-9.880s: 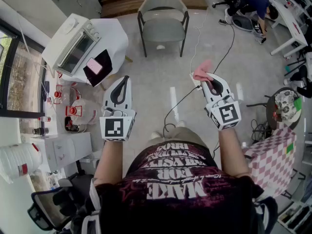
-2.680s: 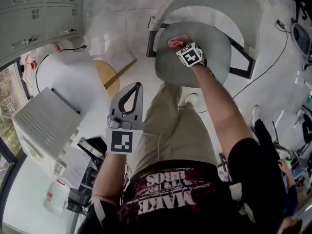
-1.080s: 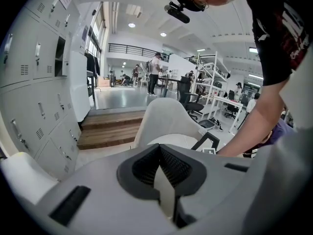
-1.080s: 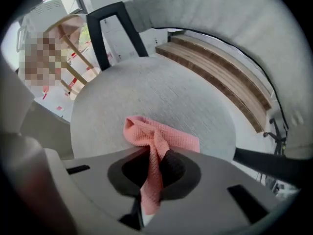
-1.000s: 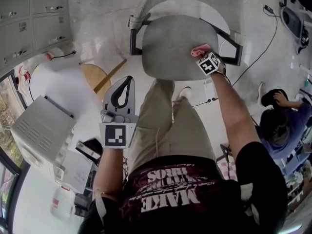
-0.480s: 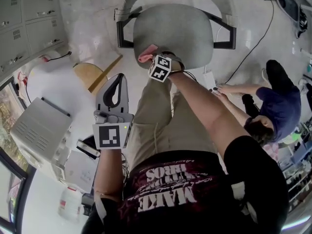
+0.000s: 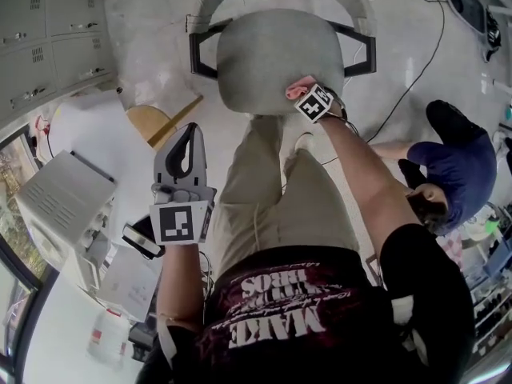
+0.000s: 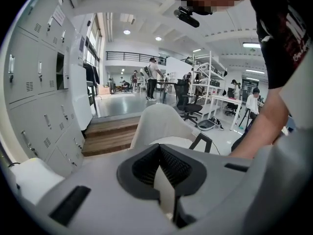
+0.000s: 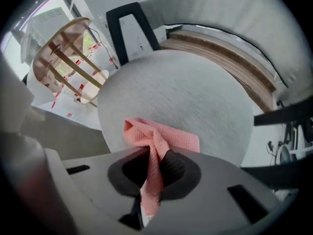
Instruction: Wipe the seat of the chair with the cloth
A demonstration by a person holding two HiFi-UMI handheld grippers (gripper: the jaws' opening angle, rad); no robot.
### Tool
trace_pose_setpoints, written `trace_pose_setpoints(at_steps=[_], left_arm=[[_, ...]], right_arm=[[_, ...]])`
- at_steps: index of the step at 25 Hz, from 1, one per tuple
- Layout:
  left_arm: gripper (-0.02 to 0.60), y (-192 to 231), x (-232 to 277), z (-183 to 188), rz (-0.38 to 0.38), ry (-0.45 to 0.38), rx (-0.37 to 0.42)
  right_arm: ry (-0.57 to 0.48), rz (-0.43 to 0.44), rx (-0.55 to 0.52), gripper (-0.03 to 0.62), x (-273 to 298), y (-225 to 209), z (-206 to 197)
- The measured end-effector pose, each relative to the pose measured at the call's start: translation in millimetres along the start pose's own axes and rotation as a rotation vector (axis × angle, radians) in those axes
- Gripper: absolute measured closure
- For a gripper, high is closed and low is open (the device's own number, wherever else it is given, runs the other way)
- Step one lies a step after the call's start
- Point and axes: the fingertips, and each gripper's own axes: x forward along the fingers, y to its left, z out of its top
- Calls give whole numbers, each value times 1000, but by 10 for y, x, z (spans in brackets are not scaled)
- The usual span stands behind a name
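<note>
Fingers of the left gripper [image 7: 189, 134] are pressed together on nothing, held beside the person's leg [image 7: 256, 190] and well apart from the chair [image 7: 276, 22]. Further right, the right gripper [image 7: 304, 94] has its jaws pinched on the pink cloth [image 9: 157, 140], whose free fold lies on the seat [image 9: 195, 92] at its near right edge. Most of the seat stretches ahead and leftward from there, so the sweep likely runs that way.

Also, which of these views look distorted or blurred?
Head view: sharp, evenly lit, only mildly bent at the edges. Left gripper view: strong fisheye, black corners, the lockers curve. Right gripper view: fisheye with black corners too, the cloth in focus.
</note>
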Motion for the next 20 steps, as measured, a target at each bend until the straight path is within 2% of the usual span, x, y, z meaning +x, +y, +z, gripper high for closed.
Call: trace_pose_setpoints(at_steps=[3, 5, 8, 12, 20], left_arm=[[581, -184, -105, 61, -8, -19, -9], [581, -315, -189, 97, -13, -30, -18], [581, -476, -342, 167, -6, -23, 4], [581, -701, -443, 424, -5, -85, 39], [581, -1262, -690, 956, -22, -194, 114]], right_arm=[[63, -75, 74, 562, -196, -391, -481], [22, -92, 149, 562, -405, -497, -626], [-191, -90, 245, 563, -879, -465, -506], [-510, -166, 227, 566, -1907, -343, -255], [-895, -286, 141, 566, -3845, 87, -258]])
